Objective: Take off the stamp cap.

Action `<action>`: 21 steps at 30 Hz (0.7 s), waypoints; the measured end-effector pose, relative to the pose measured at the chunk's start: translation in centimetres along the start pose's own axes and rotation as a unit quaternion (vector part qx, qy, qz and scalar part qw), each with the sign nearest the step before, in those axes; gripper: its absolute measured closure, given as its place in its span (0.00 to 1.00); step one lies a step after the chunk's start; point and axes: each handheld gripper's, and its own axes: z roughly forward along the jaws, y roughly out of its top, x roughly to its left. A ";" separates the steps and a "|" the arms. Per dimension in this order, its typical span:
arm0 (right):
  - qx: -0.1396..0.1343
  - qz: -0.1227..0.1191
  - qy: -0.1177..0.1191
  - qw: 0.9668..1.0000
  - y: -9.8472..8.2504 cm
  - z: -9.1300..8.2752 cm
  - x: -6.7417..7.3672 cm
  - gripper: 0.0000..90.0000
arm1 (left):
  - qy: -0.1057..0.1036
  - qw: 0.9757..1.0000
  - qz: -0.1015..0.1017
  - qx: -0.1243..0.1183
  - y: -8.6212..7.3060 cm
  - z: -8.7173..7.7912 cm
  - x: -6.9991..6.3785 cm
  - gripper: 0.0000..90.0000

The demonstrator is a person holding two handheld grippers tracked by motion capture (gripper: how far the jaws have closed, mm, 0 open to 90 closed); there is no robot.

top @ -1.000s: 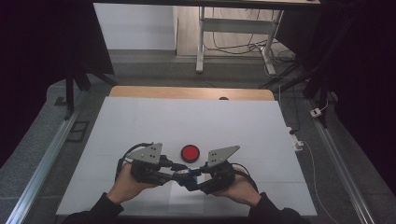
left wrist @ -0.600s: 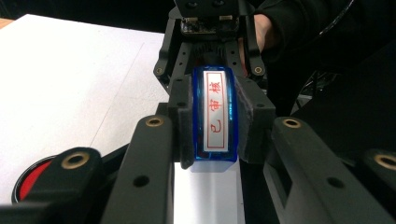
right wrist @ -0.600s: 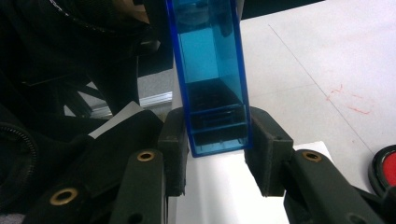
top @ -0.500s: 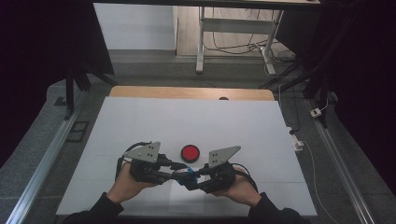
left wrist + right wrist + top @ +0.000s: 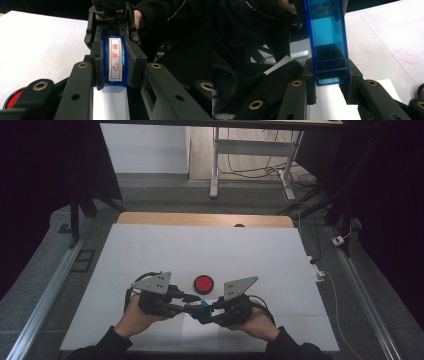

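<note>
1. The left gripper (image 5: 186,306) is clamped on a clear blue plastic stamp block with a white label of red characters (image 5: 115,61), at the centre of the left gripper view.
2. The right gripper (image 5: 201,309) has just been closing; its jaws now press both sides of the block's other end, lower centre of the right gripper view.
3. In the high view, the block hangs between both grippers, low centre, just below a round red ink pad (image 5: 203,283) on the white table (image 5: 200,245).

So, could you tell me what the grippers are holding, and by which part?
Both hold one blue transparent stamp: the left gripper clamps the end beside its red-lettered label, and the right gripper, jaws just closing, grips the opposite end.
</note>
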 end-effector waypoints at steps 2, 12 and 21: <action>-0.002 0.006 0.001 1.000 0.0 0.0 0.1 0.76 | -0.002 1.000 -0.002 -0.002 0.0 -0.1 0.0 0.78; 0.008 0.069 0.011 0.998 0.1 0.0 -0.4 0.76 | 0.025 1.000 0.016 0.008 0.2 0.0 -0.4 0.78; 0.035 0.073 -0.022 0.996 -0.1 0.1 -0.5 0.76 | 0.050 0.998 0.019 0.018 0.3 0.0 -0.6 0.78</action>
